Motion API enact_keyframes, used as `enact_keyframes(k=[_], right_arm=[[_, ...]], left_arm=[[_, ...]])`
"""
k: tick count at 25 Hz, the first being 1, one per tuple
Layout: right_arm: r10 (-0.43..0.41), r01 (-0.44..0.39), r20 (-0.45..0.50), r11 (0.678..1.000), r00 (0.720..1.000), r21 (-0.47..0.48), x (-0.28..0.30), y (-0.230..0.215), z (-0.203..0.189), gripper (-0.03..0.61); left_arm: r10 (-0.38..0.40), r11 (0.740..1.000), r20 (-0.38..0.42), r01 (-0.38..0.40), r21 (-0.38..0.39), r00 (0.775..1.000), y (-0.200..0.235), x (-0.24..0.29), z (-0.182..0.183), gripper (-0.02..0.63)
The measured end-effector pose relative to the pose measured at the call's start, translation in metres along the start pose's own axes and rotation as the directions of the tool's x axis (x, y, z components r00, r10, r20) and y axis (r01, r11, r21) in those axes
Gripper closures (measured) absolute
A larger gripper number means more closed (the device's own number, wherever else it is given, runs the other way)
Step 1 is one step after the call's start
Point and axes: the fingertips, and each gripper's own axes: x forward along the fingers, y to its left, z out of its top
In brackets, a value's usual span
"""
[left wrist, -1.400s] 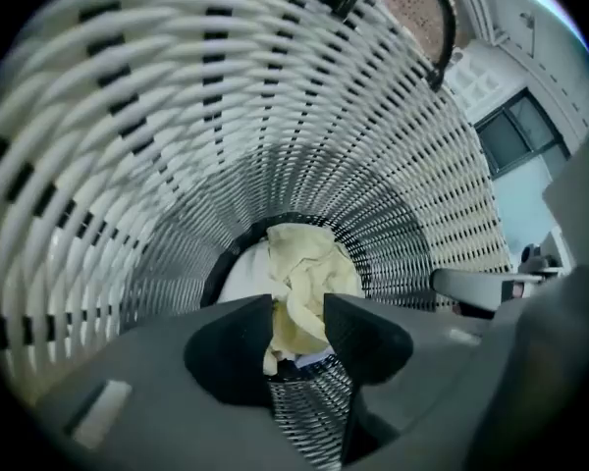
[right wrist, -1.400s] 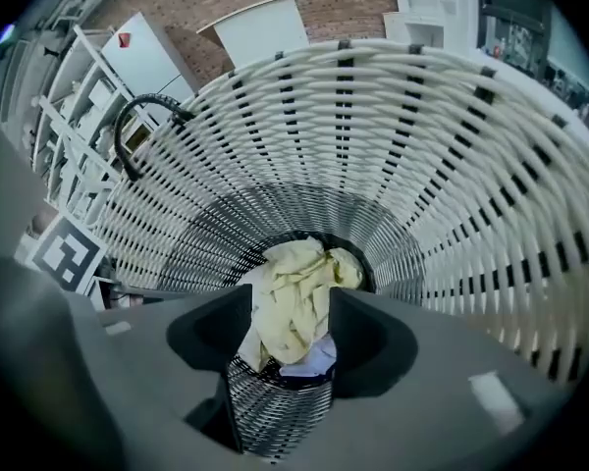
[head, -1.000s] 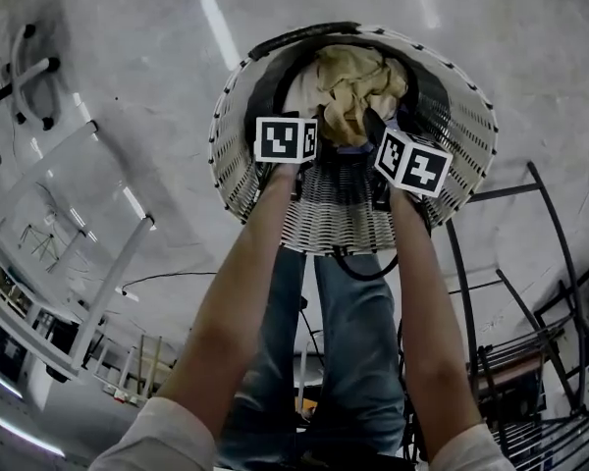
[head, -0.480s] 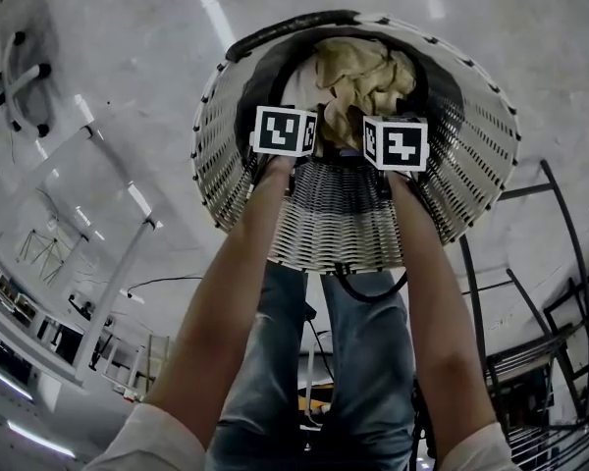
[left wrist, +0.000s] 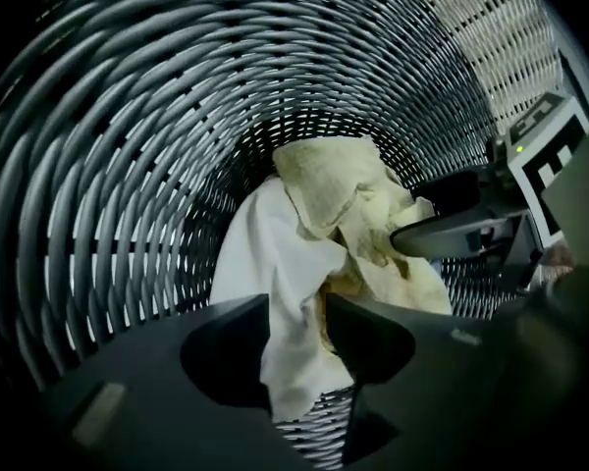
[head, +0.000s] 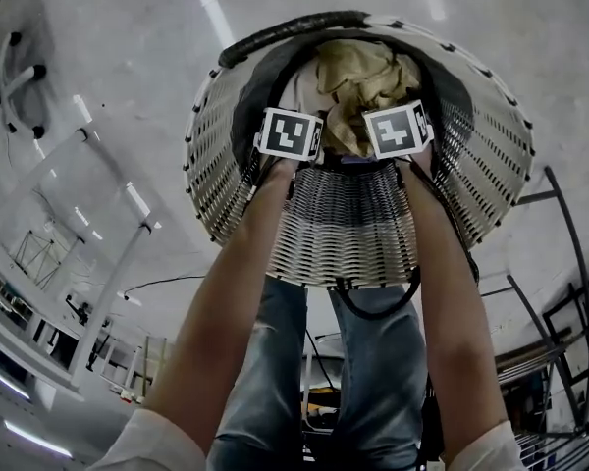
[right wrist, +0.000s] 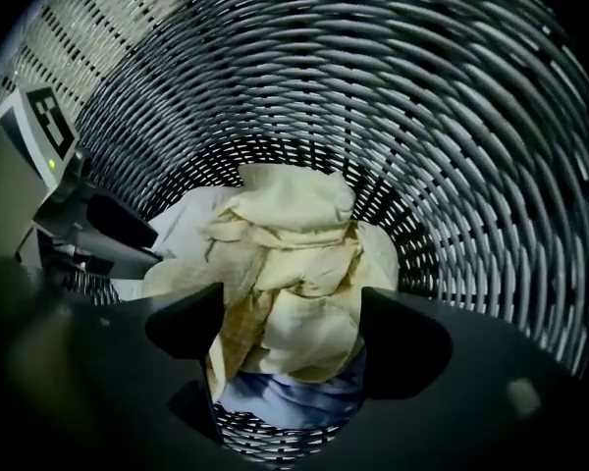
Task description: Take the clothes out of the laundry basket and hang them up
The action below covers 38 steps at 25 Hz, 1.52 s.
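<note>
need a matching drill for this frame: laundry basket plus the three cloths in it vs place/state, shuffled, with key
1. laundry basket
2. yellow cloth
3. white cloth
4. blue cloth

A. only a strip shows, under the pile's edge
B. crumpled, on top of the pile
C. woven, holds the others
D. smoother, beside the top piece

Pairs: 1-C, 2-B, 3-D, 4-A

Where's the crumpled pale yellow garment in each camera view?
Head view: the crumpled pale yellow cloth garment lies top centre.
Left gripper view: garment at centre, right of a white cloth.
Right gripper view: garment at centre, above a blue cloth.
Shared landmark: the grey woven laundry basket, its wall ringing the garment everywhere.
</note>
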Motion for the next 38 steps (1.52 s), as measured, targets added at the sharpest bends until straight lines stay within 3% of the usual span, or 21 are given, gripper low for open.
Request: enact_keyframes(k=[3, 6, 8, 11, 14, 16, 18, 23, 30, 38], right_arm=[[0.045, -0.045, -0.057, 0.999, 0.997, -0.010, 0.008, 0.005, -0.011, 0.132], [0.061, -0.064, -0.108, 0.998, 0.992, -0.025, 0.017, 0.008, -0.023, 0.132], [0.061, -0.067, -0.118, 0.996, 0.991, -0.053, 0.020, 0.011, -0.025, 0.138], [0.041, -0.054, -0.113, 0.992, 0.993, -0.113, 0.028, 0.011, -0.018, 0.227], [0.054, -0.068, -0.126, 0.991, 0.991, -0.115, 0.033, 0.014, -0.021, 0.348], [0.051, -0.065, -0.130, 0.992, 0.990, -0.112, 0.032, 0.013, -0.024, 0.431], [0.033, -0.049, -0.128, 0.991, 0.991, -0.125, 0.029, 0.010, -0.025, 0.468], [0.001, -0.014, -0.120, 0.994, 0.993, -0.108, 0.018, 0.002, -0.021, 0.496], [0.056, -0.054, -0.121, 0.998, 0.991, 0.015, 0.000, 0.011, -0.030, 0.503], [0.049, -0.047, -0.093, 0.999, 0.994, 0.019, -0.020, 0.019, -0.027, 0.508]], left_arm=[[0.011, 1.000, -0.006, -0.011, 0.002, 1.000, 0.002, 0.004, 0.002, 0.434], [0.045, 0.997, 0.005, -0.046, 0.055, 0.999, 0.004, 0.004, 0.005, 0.425], [0.033, 0.998, 0.025, -0.035, 0.055, 0.999, 0.002, 0.005, 0.009, 0.391], [0.018, 1.000, 0.010, -0.018, 0.021, 1.000, 0.003, 0.013, 0.009, 0.380], [0.026, 0.997, -0.050, -0.023, 0.068, 0.998, 0.006, 0.024, 0.005, 0.452], [0.011, 0.995, -0.074, -0.003, 0.100, 0.997, 0.006, 0.029, 0.003, 0.568], [-0.027, 0.996, -0.084, 0.034, 0.083, 0.996, 0.003, 0.030, 0.002, 0.581], [-0.064, 0.997, -0.095, 0.068, 0.032, 0.993, 0.002, 0.021, 0.000, 0.584], [-0.076, 0.995, -0.101, 0.082, 0.056, 0.992, -0.006, 0.002, 0.002, 0.584], [-0.088, 0.993, -0.101, 0.094, 0.064, 0.991, -0.012, -0.021, 0.000, 0.586]])
